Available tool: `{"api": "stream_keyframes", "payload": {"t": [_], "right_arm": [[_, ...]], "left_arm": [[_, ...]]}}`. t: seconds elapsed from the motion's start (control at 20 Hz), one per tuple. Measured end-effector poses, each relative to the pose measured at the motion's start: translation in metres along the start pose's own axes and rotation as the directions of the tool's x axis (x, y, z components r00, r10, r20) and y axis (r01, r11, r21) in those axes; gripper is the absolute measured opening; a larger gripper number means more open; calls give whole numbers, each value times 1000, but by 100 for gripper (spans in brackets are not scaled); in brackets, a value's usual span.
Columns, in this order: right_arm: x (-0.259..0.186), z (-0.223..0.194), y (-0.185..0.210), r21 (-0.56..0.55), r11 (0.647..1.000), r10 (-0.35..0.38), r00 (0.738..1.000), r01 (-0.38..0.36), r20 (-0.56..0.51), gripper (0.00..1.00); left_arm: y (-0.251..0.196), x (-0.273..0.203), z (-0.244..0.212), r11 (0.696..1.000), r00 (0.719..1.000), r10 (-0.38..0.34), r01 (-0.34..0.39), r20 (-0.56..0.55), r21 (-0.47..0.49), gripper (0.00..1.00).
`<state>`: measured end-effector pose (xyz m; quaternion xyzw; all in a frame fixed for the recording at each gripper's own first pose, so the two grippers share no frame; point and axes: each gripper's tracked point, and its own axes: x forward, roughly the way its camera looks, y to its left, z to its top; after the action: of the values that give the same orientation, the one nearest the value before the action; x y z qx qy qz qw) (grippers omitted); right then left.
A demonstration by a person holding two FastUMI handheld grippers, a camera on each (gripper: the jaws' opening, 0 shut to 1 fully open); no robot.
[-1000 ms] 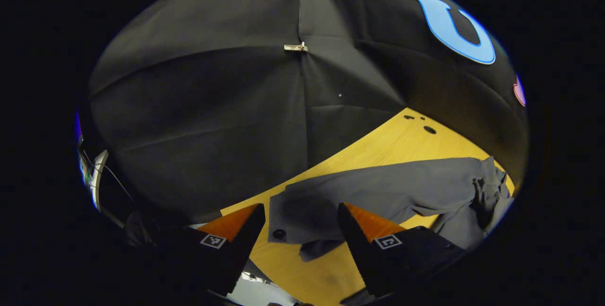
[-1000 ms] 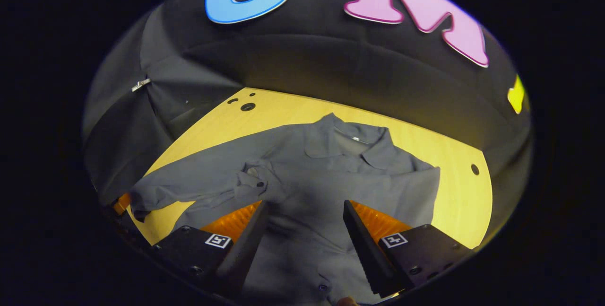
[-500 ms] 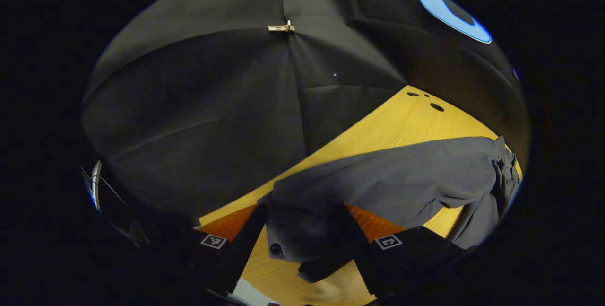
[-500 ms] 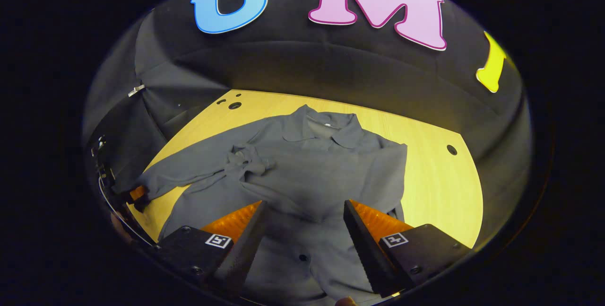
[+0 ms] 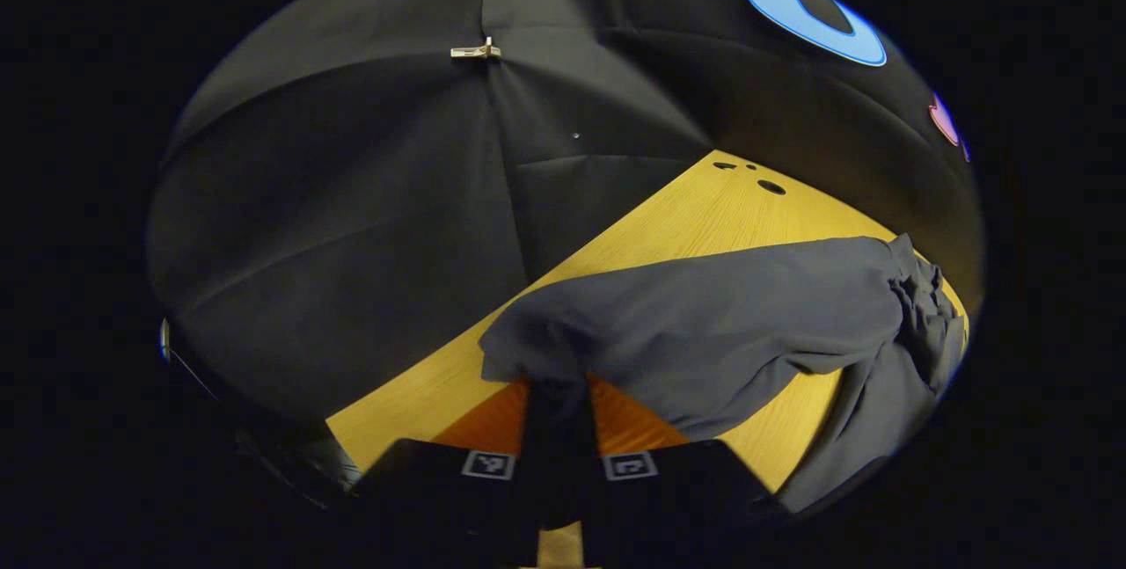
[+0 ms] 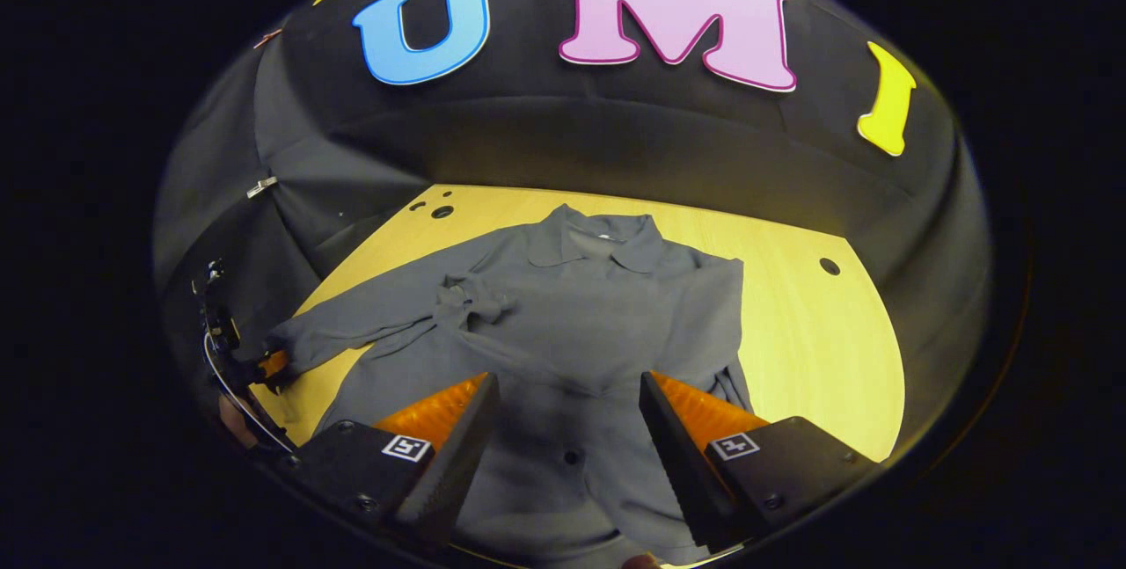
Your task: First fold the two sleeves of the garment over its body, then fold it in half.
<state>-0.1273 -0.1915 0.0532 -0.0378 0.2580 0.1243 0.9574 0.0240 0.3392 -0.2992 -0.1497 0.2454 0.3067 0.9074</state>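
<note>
A dark grey button shirt (image 6: 581, 323) lies face up on the yellow wooden table (image 6: 818, 331), collar toward the far wall. One sleeve lies folded across its chest, its cuff (image 6: 475, 301) bunched at the middle. The other sleeve (image 5: 704, 314) stretches out to the side, and my left gripper (image 5: 557, 393) is shut on its cuff end and holds it off the table. That same gripper shows far off as the left gripper (image 6: 268, 365) at the sleeve's tip. My right gripper (image 6: 567, 411) hangs open above the shirt's lower front, holding nothing.
Black cloth walls close in the table on the far and side edges. Small round holes (image 6: 829, 266) and more holes (image 5: 771, 187) mark the tabletop. A pale clip (image 5: 475, 51) pins the wall seam. Bare table lies right of the shirt.
My left gripper moved in over the sleeve's cuff, shut on it and lifted it. My right gripper drew back toward the shirt's hem and stayed open.
</note>
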Motion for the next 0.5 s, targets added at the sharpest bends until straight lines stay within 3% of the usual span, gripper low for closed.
{"api": "stream_keyframes", "payload": {"t": [0.15, 0.3, 0.5], "right_arm": [[-8, -4, -18, 22, 1000, -17, 1000, 17, 16, 98], [-13, -12, -44, 36, 999, -35, 999, 35, 13, 98], [-21, -28, -81, 67, 996, -59, 998, 59, -1, 99]], "left_arm": [[-5, 1, 2, 1000, 1000, 3, -3, -24, -1, 6], [-10, -12, 25, 997, 1000, 8, -8, -6, -76, 6], [-38, -44, 74, 998, 996, -28, 32, 82, -52, 6]]}}
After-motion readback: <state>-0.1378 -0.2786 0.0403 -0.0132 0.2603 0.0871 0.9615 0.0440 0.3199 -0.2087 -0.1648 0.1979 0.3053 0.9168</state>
